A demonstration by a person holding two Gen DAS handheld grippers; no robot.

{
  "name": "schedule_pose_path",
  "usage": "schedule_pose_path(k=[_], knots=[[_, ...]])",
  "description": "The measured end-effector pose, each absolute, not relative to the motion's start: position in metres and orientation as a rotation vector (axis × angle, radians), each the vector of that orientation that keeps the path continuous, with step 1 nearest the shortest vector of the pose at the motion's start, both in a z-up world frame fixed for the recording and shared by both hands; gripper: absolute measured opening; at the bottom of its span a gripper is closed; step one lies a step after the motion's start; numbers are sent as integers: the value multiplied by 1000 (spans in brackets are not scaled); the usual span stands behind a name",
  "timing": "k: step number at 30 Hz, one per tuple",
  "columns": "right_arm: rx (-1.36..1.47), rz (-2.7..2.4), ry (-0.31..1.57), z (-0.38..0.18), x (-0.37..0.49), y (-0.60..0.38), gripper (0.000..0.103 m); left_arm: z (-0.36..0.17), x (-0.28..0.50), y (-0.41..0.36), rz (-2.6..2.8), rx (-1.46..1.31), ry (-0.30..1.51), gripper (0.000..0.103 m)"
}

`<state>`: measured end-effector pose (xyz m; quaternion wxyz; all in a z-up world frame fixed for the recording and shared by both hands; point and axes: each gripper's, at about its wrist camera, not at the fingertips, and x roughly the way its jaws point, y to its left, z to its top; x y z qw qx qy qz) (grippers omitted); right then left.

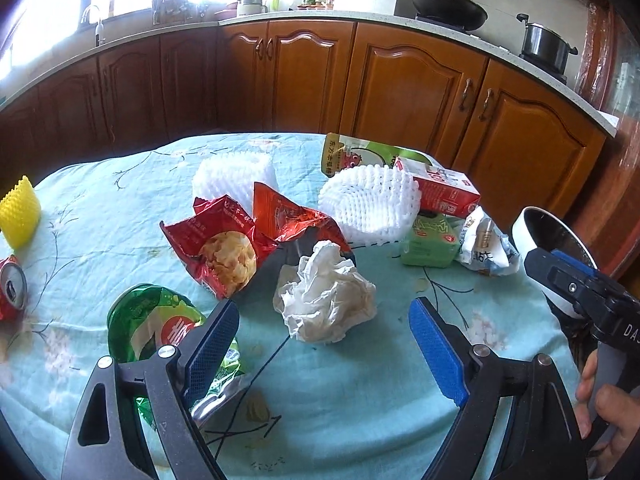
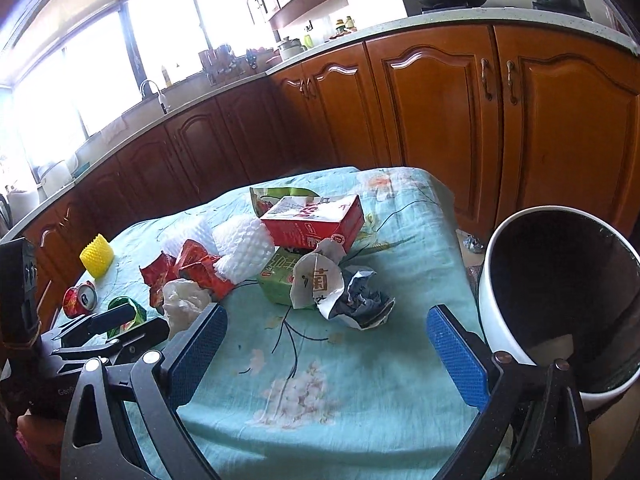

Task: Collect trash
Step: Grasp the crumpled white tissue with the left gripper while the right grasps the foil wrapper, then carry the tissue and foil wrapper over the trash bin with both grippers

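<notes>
My left gripper (image 1: pixel 324 338) is open just above the table. A crumpled white tissue (image 1: pixel 324 296) lies right ahead of its blue pads, untouched. Red snack bags (image 1: pixel 224 256) lie behind the tissue and a green bag (image 1: pixel 160 328) sits under the left finger. My right gripper (image 2: pixel 326 354) is open over bare cloth with nothing between its fingers. A crumpled white wrapper (image 2: pixel 348 296) and a green carton (image 2: pixel 280 280) lie ahead of it. A white bin (image 2: pixel 560 300) with a dark inside stands at the table's right edge, beside the right finger.
The table has a light blue flowered cloth (image 2: pixel 320 400). On it are a red carton (image 2: pixel 316 220), white foam nets (image 1: pixel 368 204), a yellow foam net (image 1: pixel 20 216) and a red can (image 1: pixel 12 288) at far left. Wooden kitchen cabinets (image 1: pixel 400 88) run behind the table.
</notes>
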<state>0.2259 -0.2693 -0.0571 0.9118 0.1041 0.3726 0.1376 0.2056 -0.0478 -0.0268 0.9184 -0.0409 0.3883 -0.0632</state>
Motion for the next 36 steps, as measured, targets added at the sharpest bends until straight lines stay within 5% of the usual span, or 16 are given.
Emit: schedule_pose_path(k=[6, 9, 11, 13, 15, 16, 22, 36], knots=[[179, 295, 807, -70, 251, -261, 91, -41, 231, -53, -124, -71, 856, 82], [170, 298, 853, -83, 263, -258, 70, -46, 238, -58, -152, -58, 874, 63], [167, 286, 872, -89, 266, -258, 42, -49, 242, -60, -176, -62, 893, 47], [186, 292, 867, -88, 264, -261, 33, -48, 242, -59, -182, -65, 878, 40], [196, 294, 858, -85, 259, -266, 17, -46, 241, -59, -199, -74, 876, 20], [203, 301, 855, -83, 257, -267, 13, -45, 240, -58, -209, -86, 877, 20], [240, 305, 844, -75, 240, -278, 2, -36, 231, -58, -285, -124, 852, 18], [284, 230, 773, -46, 200, -327, 1, -22, 214, -113, -423, -70, 815, 17]])
